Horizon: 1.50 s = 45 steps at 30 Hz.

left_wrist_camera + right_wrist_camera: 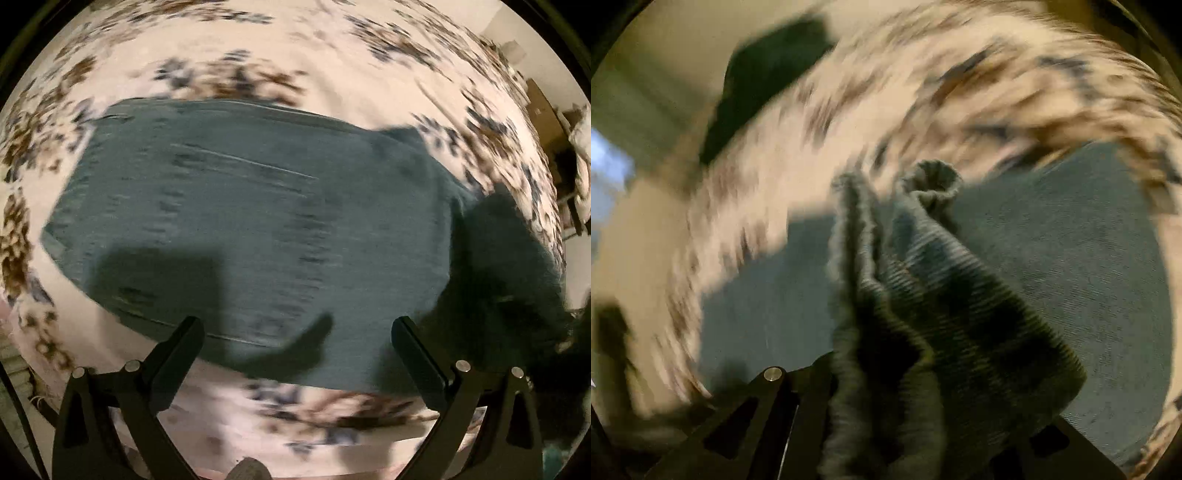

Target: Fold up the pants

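Note:
The teal pants (251,229) lie folded and flat on a floral bedsheet (332,62). My left gripper (295,328) is open and empty, hovering above the near edge of the pants. In the right wrist view a bunched ribbed end of the pants (923,295) rises from between my right gripper's fingers (812,391), lifted above the flat part of the pants (1071,258). The right gripper (916,406) is shut on this fabric; its fingertips are hidden by the cloth. Both views are motion blurred.
The floral bedsheet (886,110) covers the bed all around the pants. A dark shape (764,81) lies past the sheet's far edge. Room furniture (546,122) shows at the right beyond the bed.

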Tool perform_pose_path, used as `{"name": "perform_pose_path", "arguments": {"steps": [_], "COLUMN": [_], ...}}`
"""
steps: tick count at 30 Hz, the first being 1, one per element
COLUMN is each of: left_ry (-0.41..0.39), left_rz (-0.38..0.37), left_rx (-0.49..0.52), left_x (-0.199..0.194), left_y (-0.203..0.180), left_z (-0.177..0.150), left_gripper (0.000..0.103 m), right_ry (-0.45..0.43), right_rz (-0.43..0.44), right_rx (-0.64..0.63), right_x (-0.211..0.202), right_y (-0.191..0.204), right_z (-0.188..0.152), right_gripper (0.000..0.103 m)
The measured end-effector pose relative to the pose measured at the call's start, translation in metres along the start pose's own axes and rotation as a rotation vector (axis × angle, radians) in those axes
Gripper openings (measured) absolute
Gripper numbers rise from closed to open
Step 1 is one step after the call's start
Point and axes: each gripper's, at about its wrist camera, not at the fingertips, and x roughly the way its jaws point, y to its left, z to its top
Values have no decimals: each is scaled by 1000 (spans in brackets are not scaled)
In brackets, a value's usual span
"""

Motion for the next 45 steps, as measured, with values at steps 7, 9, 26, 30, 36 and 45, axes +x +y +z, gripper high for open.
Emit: {"name": "perform_pose_path", "arguments": {"steps": [7,9,26,30,36,45], "left_ry": [-19,-31,-60,-113,-121,-102], "left_rz": [-69,-120,-51,-60,-50,-62], "left_rx": [-22,-18,515,457,323,265], "left_x": [-10,-15,55,36,27,50], "left_y": [12,1,-152,-134,-90,-74], "left_z": [15,24,31,34,59,81], "left_gripper": [103,103,20,18,18,21], "right_ry": [147,129,68,62,90,251], "right_rz": [100,228,-24,-6,-1,-110], "right_rx": [-27,36,373,415,378,265], "right_x": [3,-27,-79,-79,-71,-22], "right_y": [32,20,-180,-189,-180,-166], "right_z": [-3,4,6,3,7,3], "right_gripper": [84,84,84,84,84,84]}}
